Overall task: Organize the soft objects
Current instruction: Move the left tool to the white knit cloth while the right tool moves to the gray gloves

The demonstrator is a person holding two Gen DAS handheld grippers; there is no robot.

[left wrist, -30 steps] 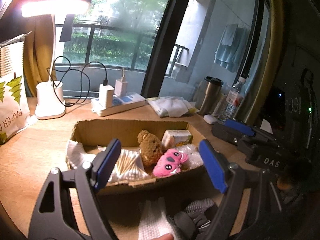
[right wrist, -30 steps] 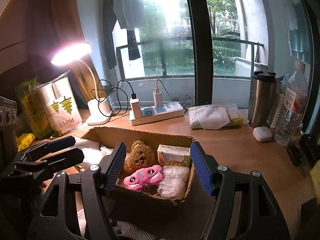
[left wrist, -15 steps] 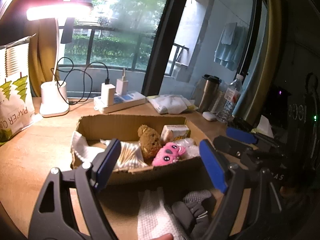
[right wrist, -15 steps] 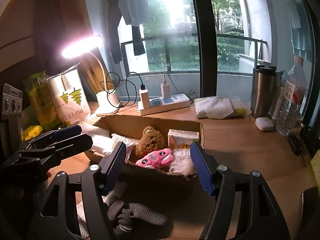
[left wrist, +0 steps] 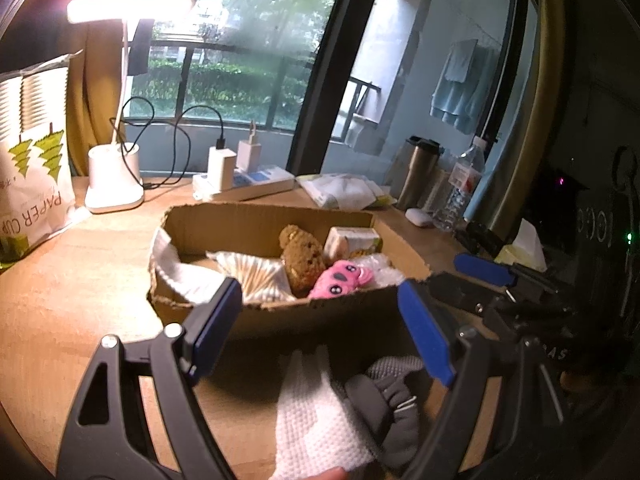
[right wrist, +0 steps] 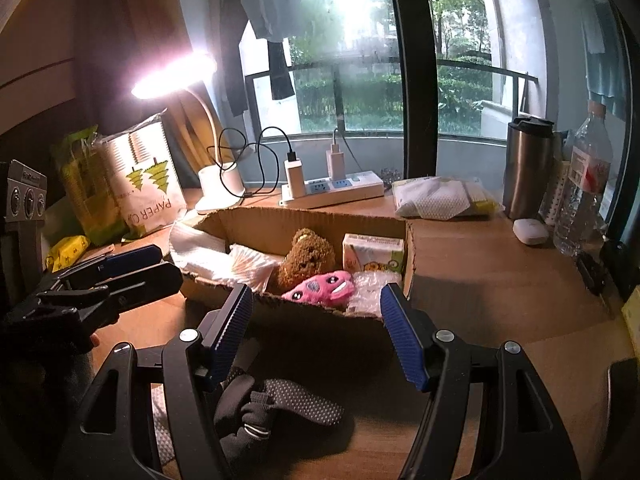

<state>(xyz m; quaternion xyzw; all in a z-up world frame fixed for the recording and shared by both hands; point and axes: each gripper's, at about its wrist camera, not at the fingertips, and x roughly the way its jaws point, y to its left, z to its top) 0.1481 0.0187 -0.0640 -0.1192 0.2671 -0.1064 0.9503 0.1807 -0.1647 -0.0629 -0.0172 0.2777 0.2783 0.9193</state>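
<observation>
An open cardboard box [left wrist: 276,312] [right wrist: 320,220] stands on the wooden desk. In it lie a brown teddy bear [left wrist: 302,258] [right wrist: 306,256], a pink plush [left wrist: 340,280] [right wrist: 320,288], a tissue pack [right wrist: 372,254], a bag of cotton swabs [left wrist: 256,276] and white cloth [right wrist: 200,248]. A grey dotted sock [right wrist: 276,404] [left wrist: 388,404] and a white cloth [left wrist: 316,424] lie on the desk in front of the box. My left gripper [left wrist: 320,332] is open and empty above them. My right gripper [right wrist: 316,332] is open and empty, just short of the box.
A lit desk lamp [right wrist: 216,192], a power strip [right wrist: 332,190] with chargers, a paper cup bag [right wrist: 148,188], a steel tumbler [right wrist: 528,168], a water bottle [right wrist: 584,184] and a packet of cloths [right wrist: 440,200] line the back of the desk.
Both grippers have pulled back from the box and stayed open. The sock and white cloth in front of the box have come into view.
</observation>
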